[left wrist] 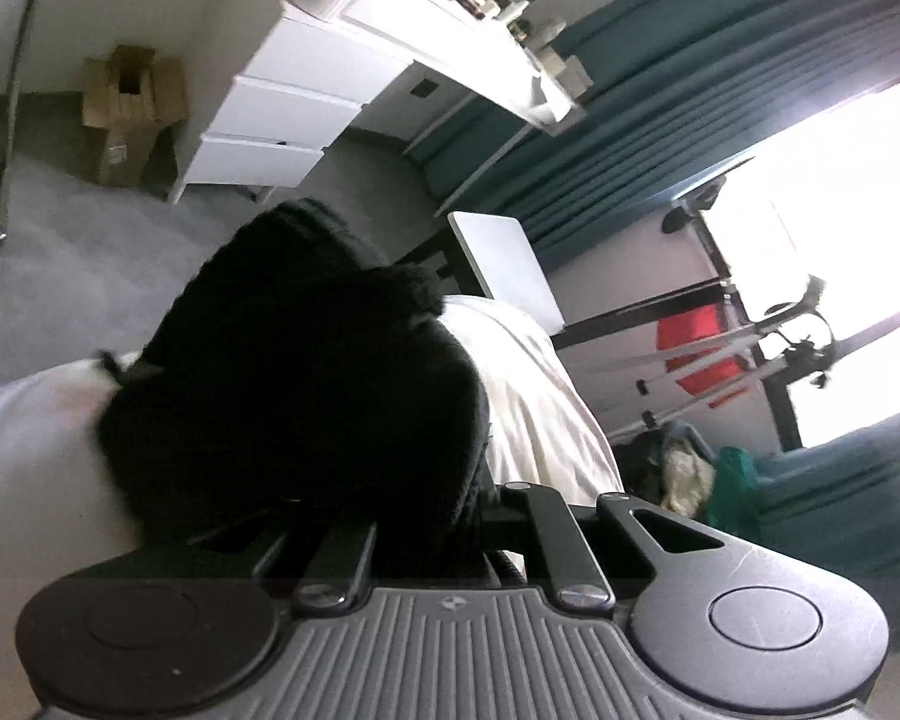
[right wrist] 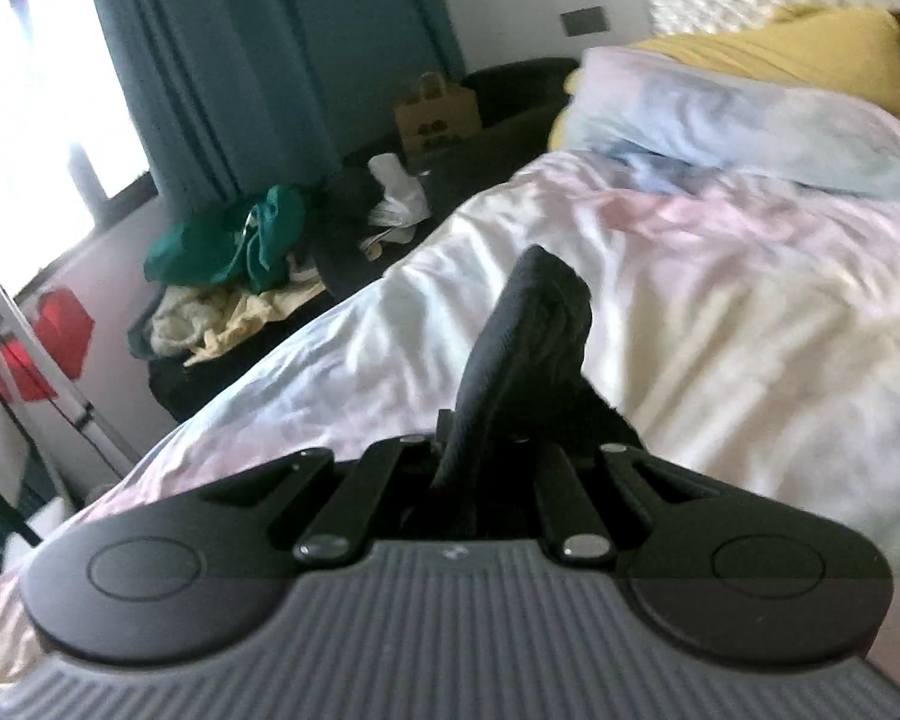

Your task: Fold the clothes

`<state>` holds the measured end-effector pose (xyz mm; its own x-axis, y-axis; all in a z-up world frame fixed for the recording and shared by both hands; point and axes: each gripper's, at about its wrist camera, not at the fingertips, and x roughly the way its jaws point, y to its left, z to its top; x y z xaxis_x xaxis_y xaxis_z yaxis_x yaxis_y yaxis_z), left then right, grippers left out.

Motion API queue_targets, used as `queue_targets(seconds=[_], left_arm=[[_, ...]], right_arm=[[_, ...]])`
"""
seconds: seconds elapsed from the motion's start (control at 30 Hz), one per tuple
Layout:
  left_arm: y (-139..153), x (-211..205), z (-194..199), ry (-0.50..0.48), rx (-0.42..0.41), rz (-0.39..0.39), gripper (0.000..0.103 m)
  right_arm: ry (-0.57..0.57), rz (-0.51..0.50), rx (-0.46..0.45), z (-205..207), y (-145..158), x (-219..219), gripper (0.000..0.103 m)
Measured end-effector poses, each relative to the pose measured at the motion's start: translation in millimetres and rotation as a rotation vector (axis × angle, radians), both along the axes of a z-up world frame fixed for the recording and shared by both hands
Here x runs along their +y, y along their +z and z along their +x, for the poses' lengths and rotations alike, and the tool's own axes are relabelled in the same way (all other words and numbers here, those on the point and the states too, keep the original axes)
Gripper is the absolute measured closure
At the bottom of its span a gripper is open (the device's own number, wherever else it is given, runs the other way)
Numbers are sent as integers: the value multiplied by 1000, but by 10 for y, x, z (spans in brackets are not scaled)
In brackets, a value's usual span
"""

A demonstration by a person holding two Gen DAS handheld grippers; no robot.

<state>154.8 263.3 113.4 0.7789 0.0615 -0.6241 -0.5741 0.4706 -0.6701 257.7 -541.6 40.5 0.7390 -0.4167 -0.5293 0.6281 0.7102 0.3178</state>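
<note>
Two jaws clamped on black knit garment (left wrist: 294,372), lower centre. Raise left gripper (left wrist: 432,504) and right gripper (right wrist: 468,456) level, taut, above bed (right wrist: 720,312).

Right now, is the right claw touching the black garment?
Touching. The right wrist view shows the black garment rising straight out of the shut right claw, pinched between its fingers above the bedsheet.

Black knit garment (left wrist: 294,396) centre frame; bedding (right wrist: 720,312) white w/ pale pink/blue blotches; yellow pillow (right wrist: 810,48) upper right; teal curtains (right wrist: 240,60) upper left.
</note>
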Motion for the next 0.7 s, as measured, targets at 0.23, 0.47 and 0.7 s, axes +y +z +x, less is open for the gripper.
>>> queue_targets(seconds=[0.23, 0.47, 0.7], left_arm=[[-594, -179, 1578, -60, 145, 127, 92], [-1121, -244, 2057, -142, 212, 202, 85], [-886, -262, 1322, -195, 31, 222, 49]], right_arm=[[28, -98, 236, 1271, -716, -53, 96], [84, -148, 243, 1493, -1271, 8, 92], [87, 142, -43, 782, -1055, -180, 50]])
